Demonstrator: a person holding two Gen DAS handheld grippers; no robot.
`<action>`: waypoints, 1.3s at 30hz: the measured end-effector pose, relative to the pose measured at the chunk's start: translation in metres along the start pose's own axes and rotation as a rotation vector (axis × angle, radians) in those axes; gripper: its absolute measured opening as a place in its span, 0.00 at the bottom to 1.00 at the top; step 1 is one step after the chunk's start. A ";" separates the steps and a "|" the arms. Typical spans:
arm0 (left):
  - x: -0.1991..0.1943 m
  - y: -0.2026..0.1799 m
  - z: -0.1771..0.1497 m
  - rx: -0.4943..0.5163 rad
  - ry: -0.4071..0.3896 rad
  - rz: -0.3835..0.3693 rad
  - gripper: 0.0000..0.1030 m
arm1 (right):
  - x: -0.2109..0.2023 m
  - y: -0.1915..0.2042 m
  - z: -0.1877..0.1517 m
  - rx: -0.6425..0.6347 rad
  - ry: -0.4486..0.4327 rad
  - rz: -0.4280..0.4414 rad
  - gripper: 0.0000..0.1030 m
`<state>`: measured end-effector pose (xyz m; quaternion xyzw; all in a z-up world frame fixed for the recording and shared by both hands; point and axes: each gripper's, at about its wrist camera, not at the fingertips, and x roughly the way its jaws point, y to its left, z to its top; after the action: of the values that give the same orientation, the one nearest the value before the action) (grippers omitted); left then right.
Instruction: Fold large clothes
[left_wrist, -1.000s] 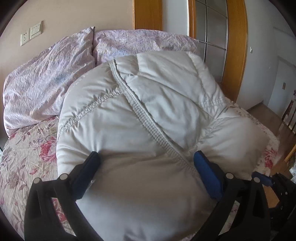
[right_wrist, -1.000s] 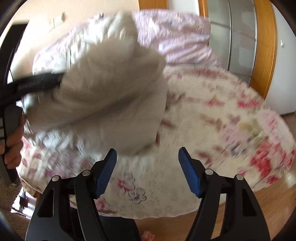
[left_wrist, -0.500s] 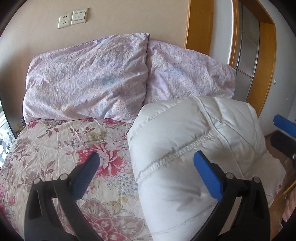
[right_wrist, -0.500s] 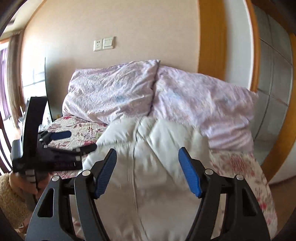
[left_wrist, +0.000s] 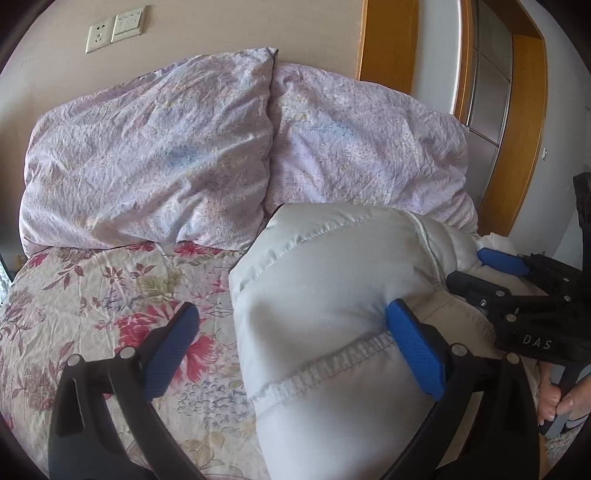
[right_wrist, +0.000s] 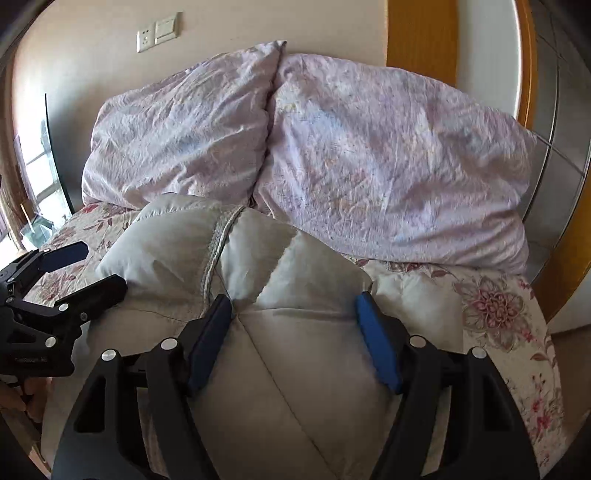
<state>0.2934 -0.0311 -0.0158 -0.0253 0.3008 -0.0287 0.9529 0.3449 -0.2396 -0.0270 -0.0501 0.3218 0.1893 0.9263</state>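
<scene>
A white puffy quilted jacket (left_wrist: 332, 295) lies bunched in a folded bundle on the floral bed, near the pillows; it also shows in the right wrist view (right_wrist: 277, 295). My left gripper (left_wrist: 295, 350) is open; its right finger presses the jacket's left part, its left finger hangs over the sheet. My right gripper (right_wrist: 293, 336) is open, both fingers resting on the jacket's top. Each gripper shows in the other's view: the right gripper (left_wrist: 491, 266) and the left gripper (right_wrist: 77, 266).
Two lilac pillows (left_wrist: 155, 155) (right_wrist: 388, 177) lean on the wall at the bed's head. The floral sheet (left_wrist: 92, 302) spreads left of the jacket. A wooden door frame (left_wrist: 524, 129) stands at the right. A wall socket (left_wrist: 98, 37) is above.
The jacket has come down from in front of the cameras onto the bed by the pillows. Both grippers have lowered onto it and moved closer together.
</scene>
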 end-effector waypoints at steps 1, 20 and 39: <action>0.003 -0.005 0.000 0.017 0.000 0.008 0.98 | 0.002 -0.004 -0.004 0.007 -0.008 0.005 0.69; 0.048 -0.032 -0.014 0.128 0.069 0.107 0.98 | 0.049 -0.026 -0.027 0.087 0.022 0.073 0.74; 0.075 -0.030 -0.022 0.119 0.082 0.140 0.98 | 0.086 -0.030 -0.021 0.074 0.130 0.101 0.78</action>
<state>0.3410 -0.0669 -0.0750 0.0535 0.3382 0.0191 0.9394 0.4059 -0.2444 -0.0972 -0.0115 0.3903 0.2201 0.8939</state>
